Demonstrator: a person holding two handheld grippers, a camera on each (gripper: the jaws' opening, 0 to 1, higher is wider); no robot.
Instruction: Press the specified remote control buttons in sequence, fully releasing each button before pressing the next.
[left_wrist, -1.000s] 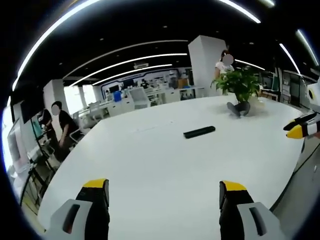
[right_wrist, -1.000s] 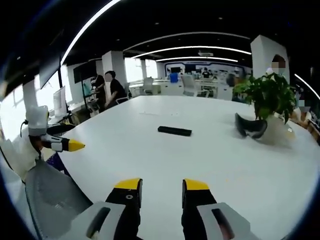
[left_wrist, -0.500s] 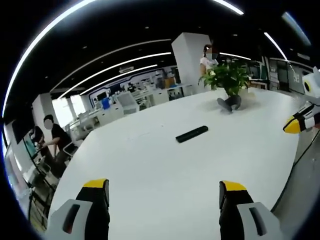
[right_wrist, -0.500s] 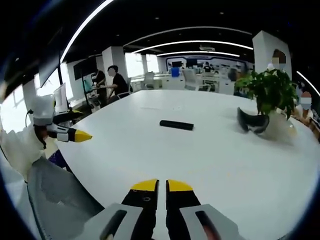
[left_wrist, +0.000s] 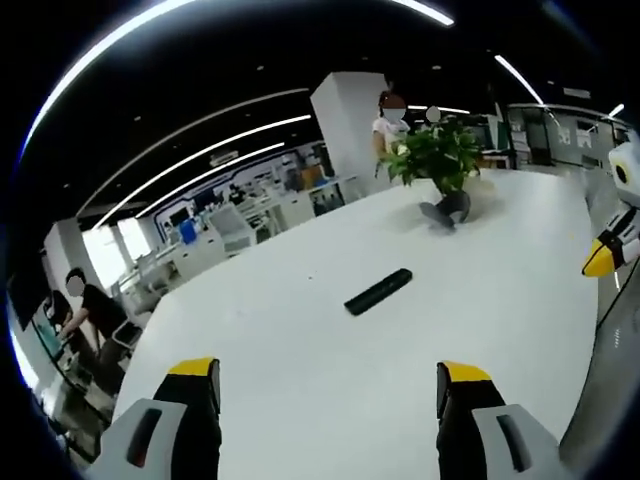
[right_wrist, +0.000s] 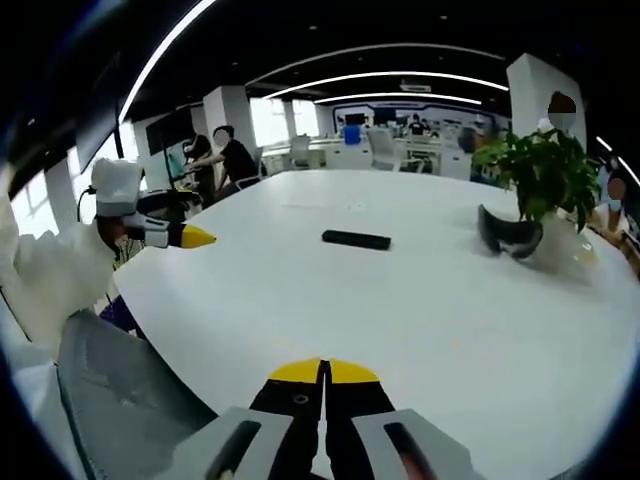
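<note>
Remote control (left_wrist: 379, 291) lies flat on the white table (left_wrist: 300, 380), untouched, well ahead of both grippers

Left gripper (left_wrist: 327, 385): jaws wide apart, nothing between them, hovering over the near part of the table. In the left gripper view the remote sits ahead, slightly right of centre, long axis angled up to the right

Right gripper (right_wrist: 323, 372): yellow tips pressed together, nothing held, over the near table edge. In the right gripper view the remote (right_wrist: 356, 239) is ahead at mid-table, lying roughly crosswise

Cross-sightings: the right gripper's yellow tip (left_wrist: 601, 259) comes in at the right edge of the left gripper view; the left gripper (right_wrist: 190, 237) comes in from the left of the right gripper view, yellow tip pointing toward the table, white sleeve (right_wrist: 45, 280) behind it

Further out: potted plant (right_wrist: 545, 178) on the far right part of the table, with a dark curved object (right_wrist: 510, 232) just beside its base, can't tell what it is. Grey chair back (right_wrist: 120, 400) at the near left table edge

Background: open office, desks, white column (left_wrist: 345, 130), a person (left_wrist: 390, 118) standing behind the plant, people (right_wrist: 225, 155) at desks on the far left, strip lights overhead
</note>
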